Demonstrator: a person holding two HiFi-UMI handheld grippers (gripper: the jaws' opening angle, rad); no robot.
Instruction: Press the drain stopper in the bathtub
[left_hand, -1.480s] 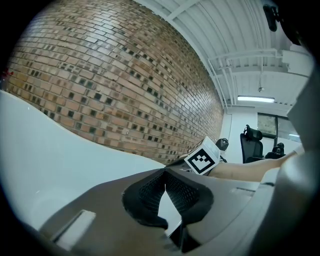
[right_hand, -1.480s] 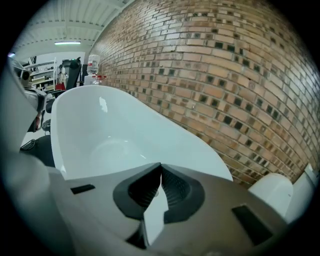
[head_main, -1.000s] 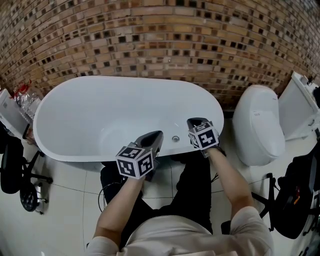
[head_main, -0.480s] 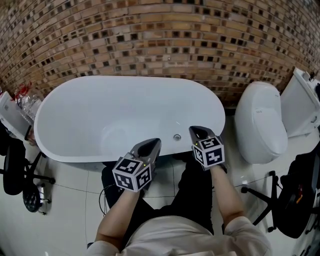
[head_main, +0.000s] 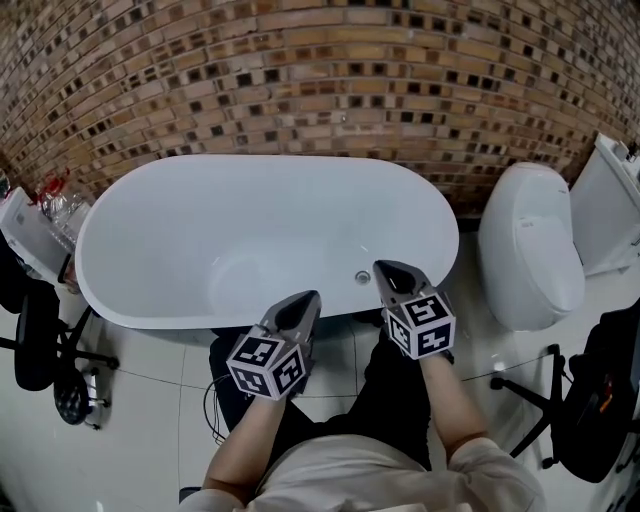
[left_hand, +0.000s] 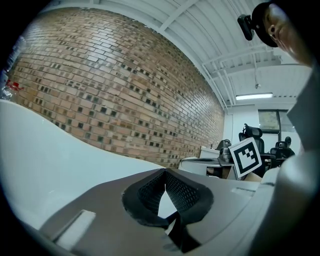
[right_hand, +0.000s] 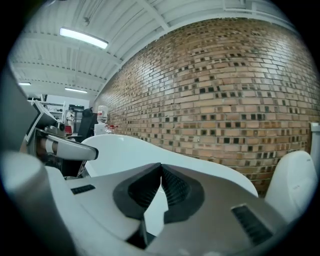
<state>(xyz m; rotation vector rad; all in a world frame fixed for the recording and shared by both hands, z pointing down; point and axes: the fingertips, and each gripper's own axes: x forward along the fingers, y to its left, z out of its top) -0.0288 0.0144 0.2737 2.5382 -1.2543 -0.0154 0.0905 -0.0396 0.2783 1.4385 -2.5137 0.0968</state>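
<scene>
While both grippers hover at the near rim of the bathtub (head_main: 265, 163), neither holds anything. The left gripper (head_main: 298, 310) has its fingers pressed together at the tips, and its own view shows only white tub through the slit lower down. The right gripper (head_main: 392, 272) is closed the same way, with nothing between its fingers.

I take the drain stopper (head_main: 362, 277) to be the small round metal disc on the tub's near inner side, lower centre-right of the head view. It sits just left of the right gripper's tip. Whether the two touch cannot be told, though they look apart.

It should handle as a stiff, polished cap on a spring. It probably needs a push, not a grasp, and closed fingers suit that. The push is best made square on its centre, because its shiny face and the glossy wall around it look slippery and a slanted push could skid off.

The tub is a smooth, glossy white oval with a rolled rim. The wall (head_main: 300, 80) behind it is rough brown brick in small courses. The fingers carry dark ribbed pads in grey shells. A glossy white toilet (head_main: 530, 250) stands at the right.
</scene>
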